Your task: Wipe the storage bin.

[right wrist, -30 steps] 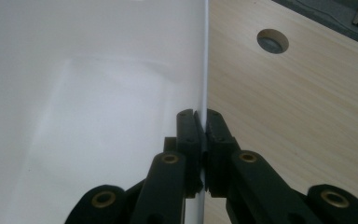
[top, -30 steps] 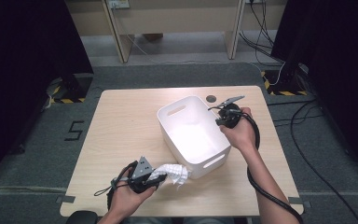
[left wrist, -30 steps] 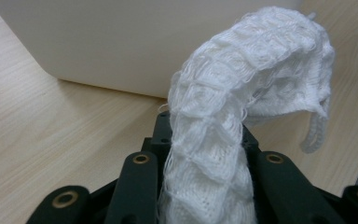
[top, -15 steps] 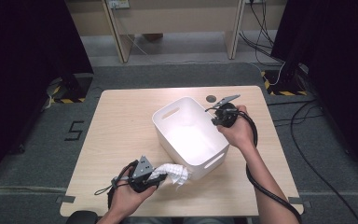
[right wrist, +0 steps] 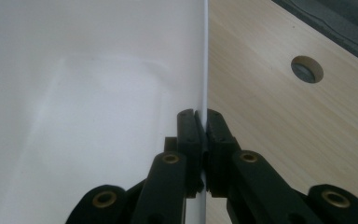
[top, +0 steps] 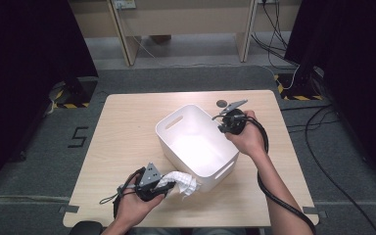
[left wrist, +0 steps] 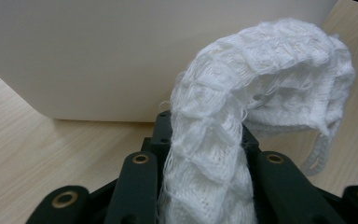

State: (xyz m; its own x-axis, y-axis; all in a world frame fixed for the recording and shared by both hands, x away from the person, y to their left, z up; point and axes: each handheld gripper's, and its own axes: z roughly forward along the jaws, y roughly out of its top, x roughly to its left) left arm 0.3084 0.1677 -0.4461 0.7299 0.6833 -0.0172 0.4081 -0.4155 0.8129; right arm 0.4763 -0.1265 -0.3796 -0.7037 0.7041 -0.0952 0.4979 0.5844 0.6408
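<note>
Scene: a light wooden table (top: 127, 127) bears a white rectangular plastic bin (top: 196, 142) with slot handles, set at a slant and empty inside.
Left gripper (top: 169, 182): at the table's near edge, jaws clamped on a white open-knit cloth (top: 178, 180); in the left gripper view the cloth (left wrist: 242, 121) rises between the black jaws and arches over, its loose end drooping just beside the bin's outer wall (left wrist: 121, 56).
Right gripper (top: 221, 122): jaws pinched narrow on the bin's thin far-right rim (right wrist: 204, 70), one jaw inside the wall, one outside.
Step in hand: judged to be loading the cloth into the bin while the other hand steadies it.
Doing it well: lift the cloth clear above the near rim before carrying it inward, so the drooping end does not snag the wall.
Steadying: keep the rim pinch firm and the bin flat on the table.
Release: open only once the cloth hangs over the bin's floor.
Background: a round hole (right wrist: 306, 69) in the tabletop lies beyond the bin.
</note>
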